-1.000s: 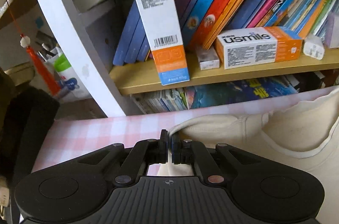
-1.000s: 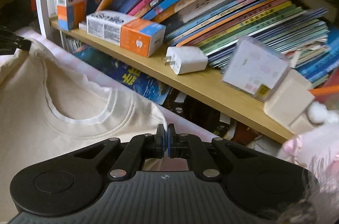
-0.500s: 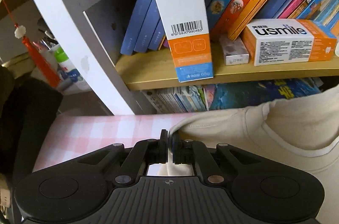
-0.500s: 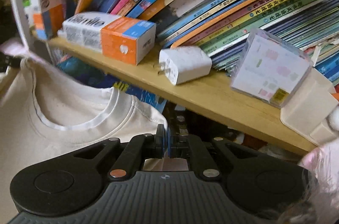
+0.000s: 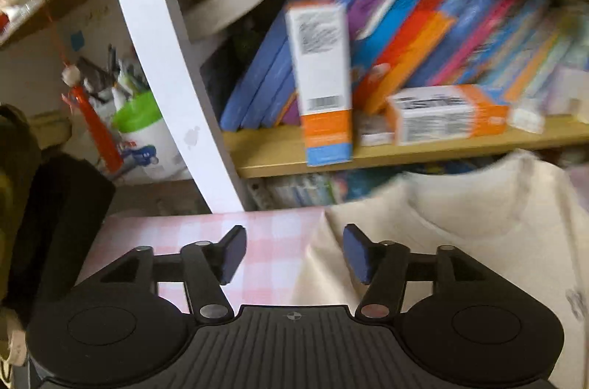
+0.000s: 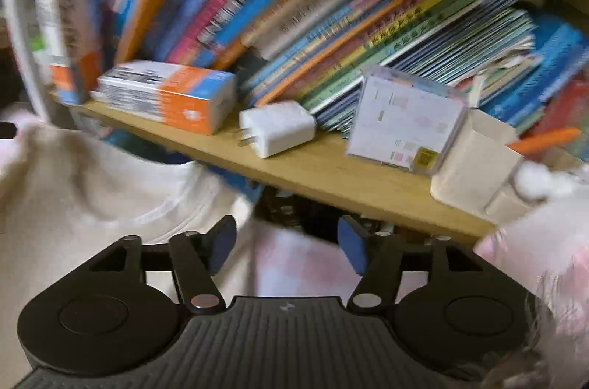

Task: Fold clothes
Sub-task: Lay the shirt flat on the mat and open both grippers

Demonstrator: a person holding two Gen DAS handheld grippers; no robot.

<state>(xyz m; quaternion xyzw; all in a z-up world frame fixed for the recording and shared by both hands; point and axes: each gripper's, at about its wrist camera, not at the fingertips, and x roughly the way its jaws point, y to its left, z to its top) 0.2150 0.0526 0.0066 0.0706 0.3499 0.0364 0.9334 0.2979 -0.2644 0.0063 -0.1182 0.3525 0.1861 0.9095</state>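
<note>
A cream T-shirt (image 5: pixel 478 227) lies on the pink checked cloth (image 5: pixel 206 234), collar toward the bookshelf. My left gripper (image 5: pixel 294 254) is open, its jaws wide apart over the shirt's left shoulder edge, holding nothing. In the right wrist view the shirt (image 6: pixel 92 190) lies at the left with its white collar band showing. My right gripper (image 6: pixel 287 249) is open and empty beside the shirt's right shoulder, over the pink cloth (image 6: pixel 294 263).
A wooden shelf (image 5: pixel 405 149) stands just behind the table, with leaning books (image 6: pixel 331 20), orange-and-white boxes (image 5: pixel 445 114), a white charger (image 6: pixel 276 127) and a clear card box (image 6: pixel 405 120). A white shelf post (image 5: pixel 165 76) rises at the left. A pink fluffy thing (image 6: pixel 533 241) lies at the right.
Both grippers have opened and let go of the shirt's shoulders. The shirt has dropped onto the cloth. Both views have pulled back and are blurred by motion.
</note>
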